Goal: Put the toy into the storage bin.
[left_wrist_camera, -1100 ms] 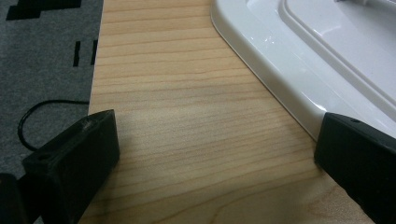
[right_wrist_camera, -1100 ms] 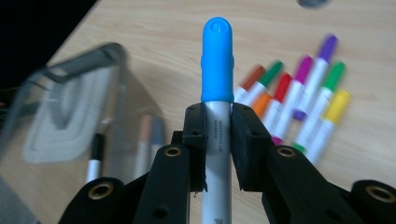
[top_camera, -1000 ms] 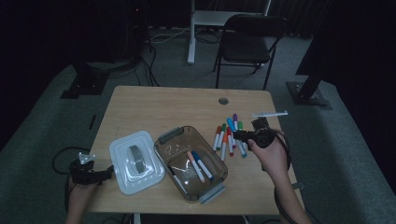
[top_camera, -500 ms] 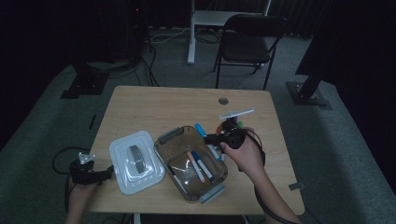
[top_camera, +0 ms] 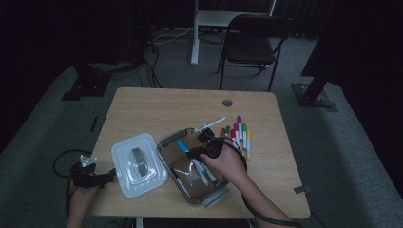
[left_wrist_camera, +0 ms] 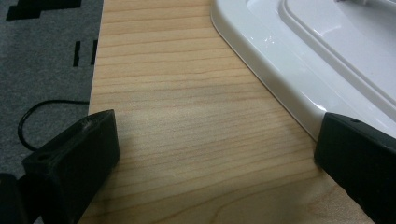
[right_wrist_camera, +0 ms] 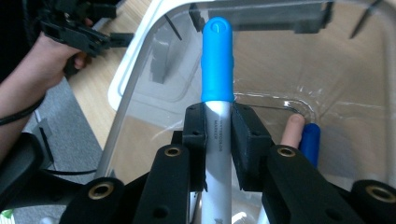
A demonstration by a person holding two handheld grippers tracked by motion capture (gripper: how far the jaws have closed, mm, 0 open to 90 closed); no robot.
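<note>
My right gripper [top_camera: 197,152] [right_wrist_camera: 218,126] is shut on a white marker with a blue cap [top_camera: 182,146] [right_wrist_camera: 217,70]. It holds the marker over the clear plastic container [top_camera: 183,183] [right_wrist_camera: 135,98], cap pointing toward the container's far left end. Two markers [top_camera: 204,172], one pink-capped [right_wrist_camera: 294,130] and one blue-capped [right_wrist_camera: 310,142], lie inside the container. My left gripper [top_camera: 92,178] [left_wrist_camera: 215,149] stands open and holds nothing, low over the table's left front corner beside the white lid [top_camera: 138,164] [left_wrist_camera: 299,70].
Several coloured markers [top_camera: 240,135] lie in a row on the table [top_camera: 157,109] right of the container. A round grommet [top_camera: 227,102] sits near the far edge. A chair [top_camera: 252,38] stands beyond the table. The left hand's gripper [right_wrist_camera: 79,28] shows in the right gripper view.
My right gripper has moved left from the marker row to above the container, carrying the blue-capped marker. The left gripper has stayed in place.
</note>
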